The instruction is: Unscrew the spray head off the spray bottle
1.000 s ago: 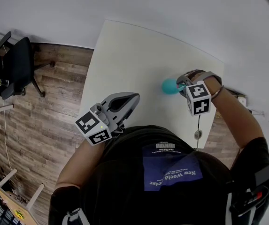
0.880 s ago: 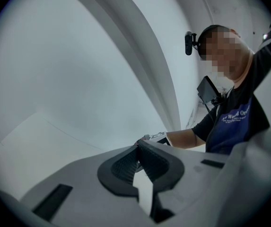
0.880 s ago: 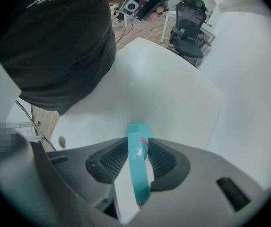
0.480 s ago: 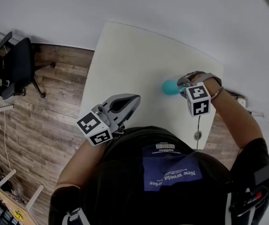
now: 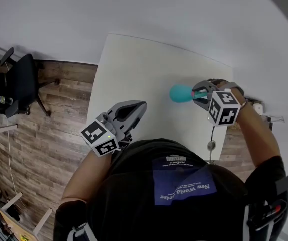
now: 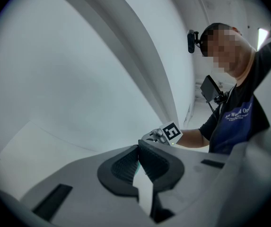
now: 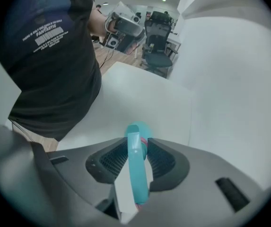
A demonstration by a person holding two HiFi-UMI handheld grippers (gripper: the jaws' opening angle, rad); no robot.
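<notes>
Clamped partway open on the teal spray head [image 7: 137, 174] in the right gripper [image 7: 136, 145], aimed steeply down, with the bottle [image 5: 180, 93] under it, over the table's [image 5: 144, 64] right side. Shut tight and empty at the left gripper [image 6: 138, 150], by the near edge.

Your black shirt [image 5: 133, 195] bears the only legible print. Its navy panel [image 5: 181, 185] shows pale script that looks like "New World Order", and small capitals beside a barcode block seemingly read "FANTASTIC" — remaining lines are too small.
</notes>
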